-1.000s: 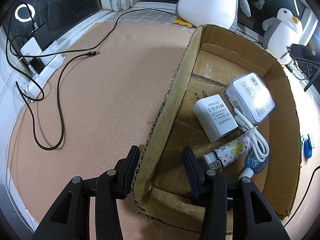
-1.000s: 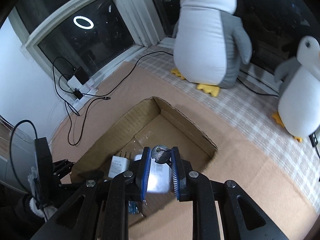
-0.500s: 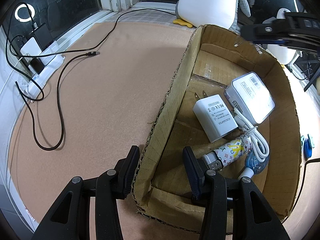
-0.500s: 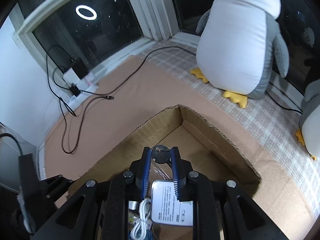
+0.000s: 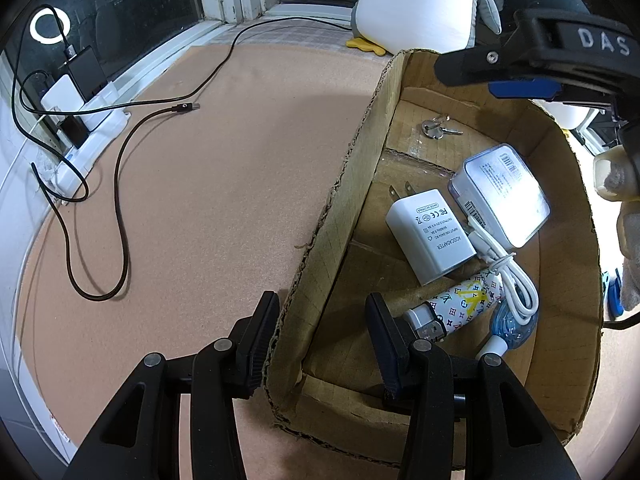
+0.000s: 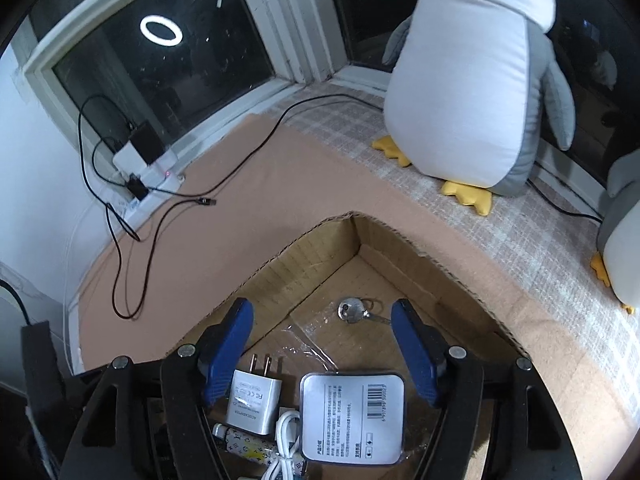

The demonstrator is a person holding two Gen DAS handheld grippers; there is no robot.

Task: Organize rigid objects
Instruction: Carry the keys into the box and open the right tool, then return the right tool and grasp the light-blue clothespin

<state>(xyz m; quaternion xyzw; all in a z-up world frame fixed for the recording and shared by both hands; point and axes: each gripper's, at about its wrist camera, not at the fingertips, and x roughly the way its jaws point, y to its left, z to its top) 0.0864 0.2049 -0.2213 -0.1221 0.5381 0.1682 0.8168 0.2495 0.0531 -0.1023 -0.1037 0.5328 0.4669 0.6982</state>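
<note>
A cardboard box (image 5: 344, 208) lies on the tan mat. My left gripper (image 5: 322, 328) straddles its near corner and is shut on the wall, one finger outside and one inside. In the box lie a white charger (image 5: 430, 236), a flat packaged item with a barcode (image 5: 500, 196), a patterned lighter (image 5: 460, 304), a coiled white cable (image 5: 508, 272) and a small key ring (image 5: 438, 128) at the far end. My right gripper (image 6: 321, 308) hovers over the box with its jaws opening. The key ring (image 6: 352, 312) lies loose on the floor below, with neither pad on it.
A large penguin plush (image 6: 468, 92) sits by the window beyond the box, and a smaller one (image 6: 624, 232) sits to its right. A black cable (image 5: 120, 220) loops across the mat from a power strip (image 5: 76, 120) at the left wall.
My right gripper moved in over the box, then spread its jaws and let go of the key ring, which now lies on the box floor. The left gripper has not moved.
</note>
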